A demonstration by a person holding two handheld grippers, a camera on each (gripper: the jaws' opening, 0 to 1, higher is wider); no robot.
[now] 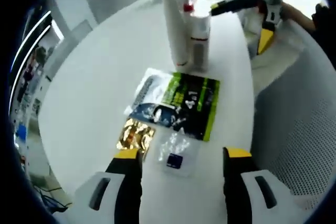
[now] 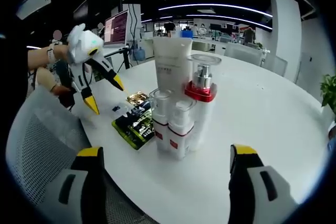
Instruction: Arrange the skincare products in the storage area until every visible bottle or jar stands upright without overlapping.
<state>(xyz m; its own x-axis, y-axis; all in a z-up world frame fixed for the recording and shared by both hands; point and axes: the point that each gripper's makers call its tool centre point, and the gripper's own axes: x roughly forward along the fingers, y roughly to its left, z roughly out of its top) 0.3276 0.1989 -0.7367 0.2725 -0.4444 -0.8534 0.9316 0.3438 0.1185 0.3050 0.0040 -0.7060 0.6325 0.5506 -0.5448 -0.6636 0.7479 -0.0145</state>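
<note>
In the left gripper view, the left tool (image 1: 181, 157) rises from the bottom of the frame with its yellow-tipped jaws spread wide and nothing between them. Just above them on the white counter (image 1: 94, 93) lie flat packets: a gold foil sachet (image 1: 135, 135) at lower centre-left, a clear sachet (image 1: 176, 153) with a dark blue patch beside it, and a larger green and black pouch (image 1: 181, 103) in mid-frame. Above the pouch, at top centre, stands a tall white tube (image 1: 173, 22), upright, with capped bottles (image 1: 199, 38) close against its right side. The right tool (image 1: 247, 19) hangs at the upper right, jaws apart and holding nothing.

In the right gripper view, the right tool (image 2: 165, 158) stands wide open and empty at the bottom of the frame. The cluster sits at centre: the white tube (image 2: 172, 61) behind, a clear-capped pump bottle (image 2: 202, 95) with a red collar to its right, and two small white bottles (image 2: 170, 124) in front, all upright and touching. The green pouch (image 2: 134, 124) lies flat to their left. The left tool (image 2: 105, 93) hovers at the left of the frame, jaws parted and empty.
</note>
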